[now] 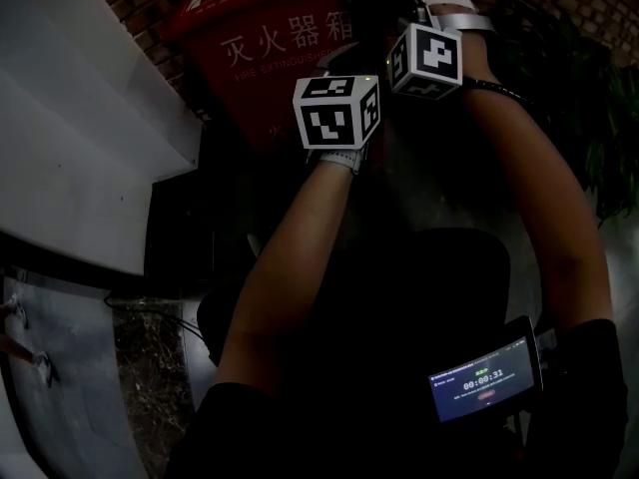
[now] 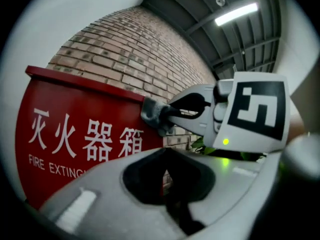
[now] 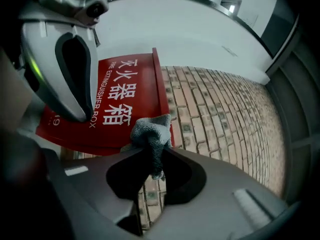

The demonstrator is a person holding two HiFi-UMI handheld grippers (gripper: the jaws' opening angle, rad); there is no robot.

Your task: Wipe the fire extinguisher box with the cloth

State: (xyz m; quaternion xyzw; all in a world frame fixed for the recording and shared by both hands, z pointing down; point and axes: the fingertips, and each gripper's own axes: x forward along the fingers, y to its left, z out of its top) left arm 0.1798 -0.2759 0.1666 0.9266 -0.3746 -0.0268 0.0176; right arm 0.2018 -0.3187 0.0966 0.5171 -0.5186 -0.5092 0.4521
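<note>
We stretch both forearms upward. Our right gripper [image 3: 152,153] pinches a crumpled grey cloth [image 3: 149,129] at the corner of the red metal fire extinguisher box [image 1: 270,43], top centre, lettered "灭火器箱 FIRE EXTINGUISHER BOX". Our left gripper [image 2: 166,156] has its jaws pressed together, empty.

- fire extinguisher box [image 2: 75,134]: bright red, with white lettering
- cloth [image 3: 150,129]: just plain grey
- wall [image 3: 220,114]: reddish-brown brick pattern with pale mortar lines

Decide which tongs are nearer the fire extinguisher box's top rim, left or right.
Right. The right tongs hold the cloth at the fire extinguisher box's top corner; the left tongs, shut and empty, hang short of its red front.
</note>
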